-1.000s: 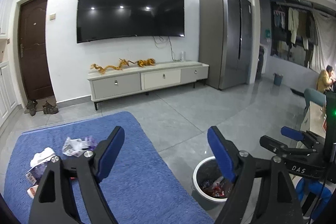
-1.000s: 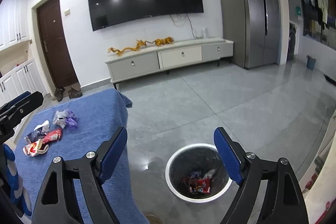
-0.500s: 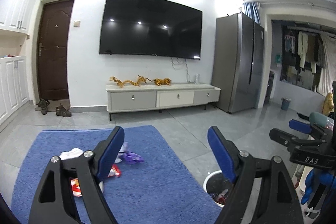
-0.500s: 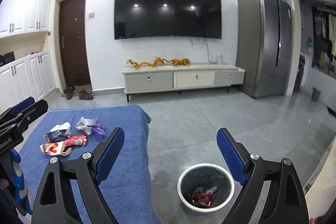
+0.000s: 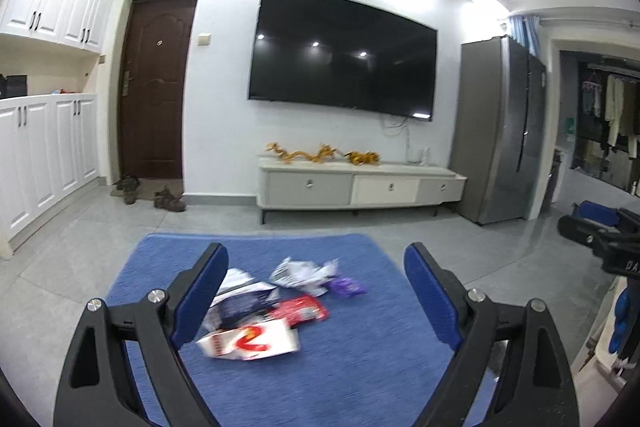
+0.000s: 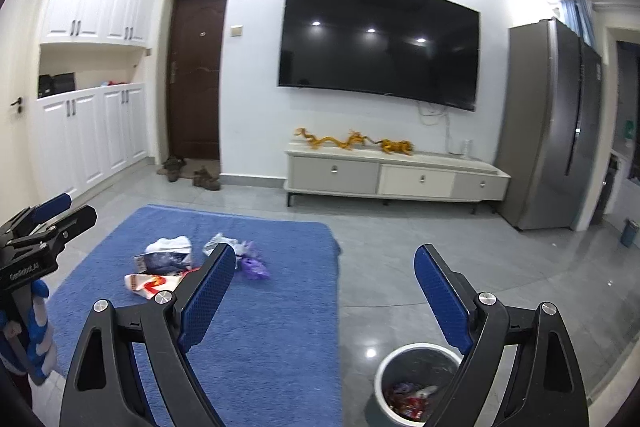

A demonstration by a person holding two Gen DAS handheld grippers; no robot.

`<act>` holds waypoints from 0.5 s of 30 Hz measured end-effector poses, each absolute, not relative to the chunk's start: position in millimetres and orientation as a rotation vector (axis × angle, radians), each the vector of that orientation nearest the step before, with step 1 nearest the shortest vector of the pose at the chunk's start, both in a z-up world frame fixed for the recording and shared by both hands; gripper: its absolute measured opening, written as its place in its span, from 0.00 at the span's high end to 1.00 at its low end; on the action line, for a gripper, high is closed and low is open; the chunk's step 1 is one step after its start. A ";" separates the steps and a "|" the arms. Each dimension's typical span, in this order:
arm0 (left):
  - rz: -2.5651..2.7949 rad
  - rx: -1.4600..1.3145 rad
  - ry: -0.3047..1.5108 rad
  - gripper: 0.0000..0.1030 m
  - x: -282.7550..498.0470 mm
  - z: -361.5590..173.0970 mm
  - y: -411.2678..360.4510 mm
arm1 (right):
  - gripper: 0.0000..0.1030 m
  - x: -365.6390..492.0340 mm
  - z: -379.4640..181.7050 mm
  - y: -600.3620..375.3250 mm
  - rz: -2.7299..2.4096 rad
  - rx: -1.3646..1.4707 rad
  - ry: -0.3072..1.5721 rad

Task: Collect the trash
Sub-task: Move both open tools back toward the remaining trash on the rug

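Grey tiled floor (image 6: 400, 247) is covered on one side by a blue rug (image 6: 272, 327). A small pile of crumpled wrappers (image 5: 272, 307) is scattered on the rug. A white trash bin (image 6: 416, 383), some trash inside, is parked on the tiles just beside the rug.

The trash bin (image 6: 416, 387) is half hidden behind the right claw (image 6: 324, 299).

L wrist cam: rides left hand-held gripper (image 5: 312, 291), faces TV wall (image 5: 224, 75), tilted slightly down, close over blue rug (image 5: 360, 367) | R wrist cam: on right hand-held gripper (image 6: 320, 291), same heading, further right, bin (image 6: 416, 383) below | shared: rug, wrappers (image 6: 168, 267), TV (image 6: 380, 39), cabinet (image 6: 396, 179), door (image 6: 196, 75); each sees other's gripper at edge
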State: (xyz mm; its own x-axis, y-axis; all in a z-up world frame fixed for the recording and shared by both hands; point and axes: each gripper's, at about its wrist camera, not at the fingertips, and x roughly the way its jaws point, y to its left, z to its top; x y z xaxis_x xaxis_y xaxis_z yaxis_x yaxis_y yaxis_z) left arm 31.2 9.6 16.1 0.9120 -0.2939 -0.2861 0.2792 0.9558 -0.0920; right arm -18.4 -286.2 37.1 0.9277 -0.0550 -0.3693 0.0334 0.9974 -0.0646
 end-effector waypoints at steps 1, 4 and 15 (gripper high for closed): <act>-0.289 -0.047 0.314 0.13 35.2 12.4 16.8 | 0.12 -13.0 32.3 -284.3 -0.033 -0.058 0.394; -0.264 -0.050 0.365 0.13 48.1 -6.4 40.7 | 0.12 2.1 17.4 -281.6 -0.012 -0.050 0.433; -0.207 -0.038 0.582 0.13 108.5 -80.4 91.3 | 0.12 76.6 -50.6 -268.0 0.114 0.027 0.586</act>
